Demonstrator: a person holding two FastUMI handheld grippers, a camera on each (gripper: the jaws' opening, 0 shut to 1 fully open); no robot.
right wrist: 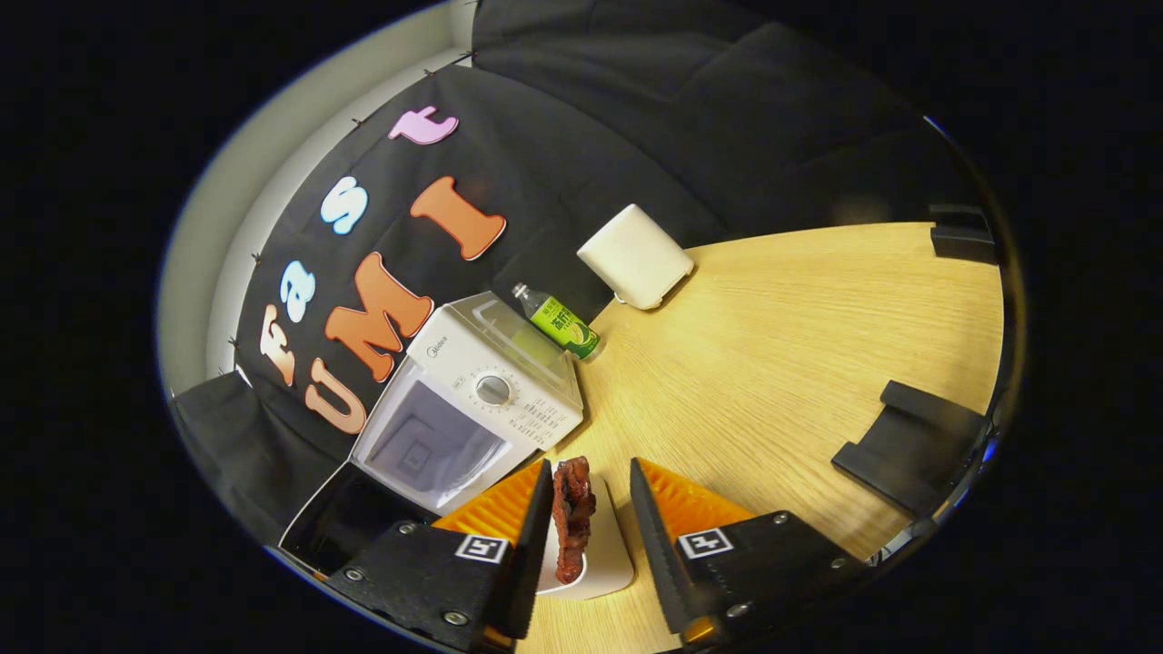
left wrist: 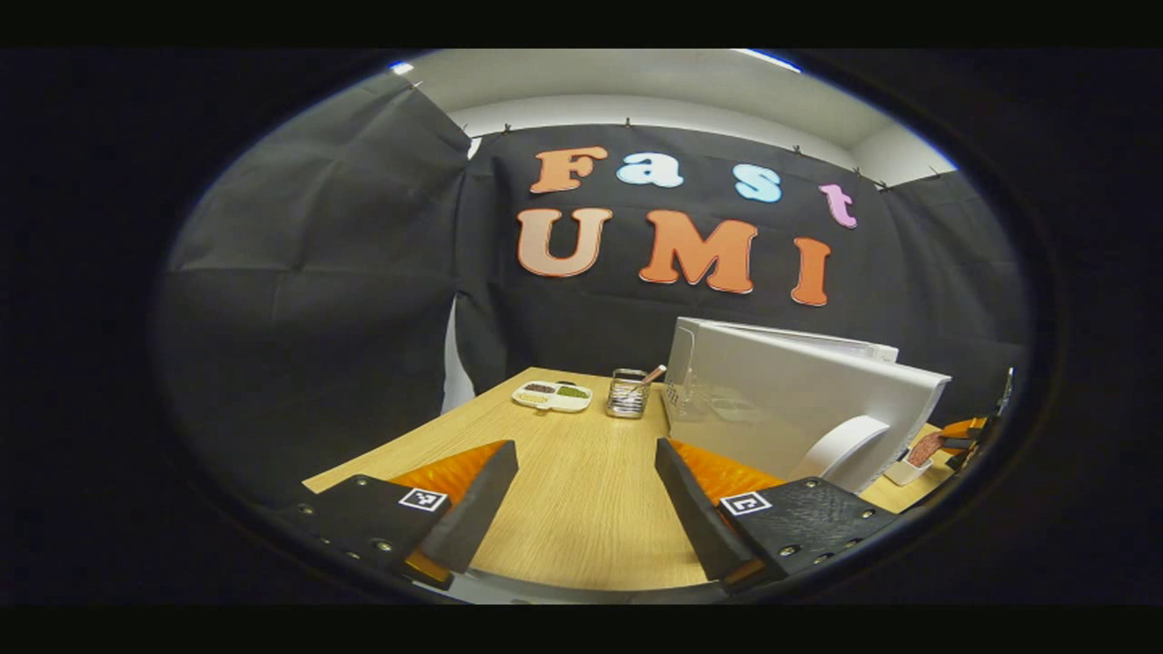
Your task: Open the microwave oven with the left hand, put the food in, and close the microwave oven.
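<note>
The white microwave stands at the back of the wooden table, its cavity showing. Its door is swung wide open. In the left gripper view the door's white outer face with a round handle stands just right of my left gripper, which is open and holds nothing. The food, a dark red strip of meat on a small white dish, lies between the fingers of my right gripper. That gripper is open, with a sliver of table beside the dish. The dish also shows past the door.
A green bottle and a white boxy appliance stand right of the microwave. Two black blocks lie near the table's edge. A white divided tray and a wire holder with utensils sit at the far left corner.
</note>
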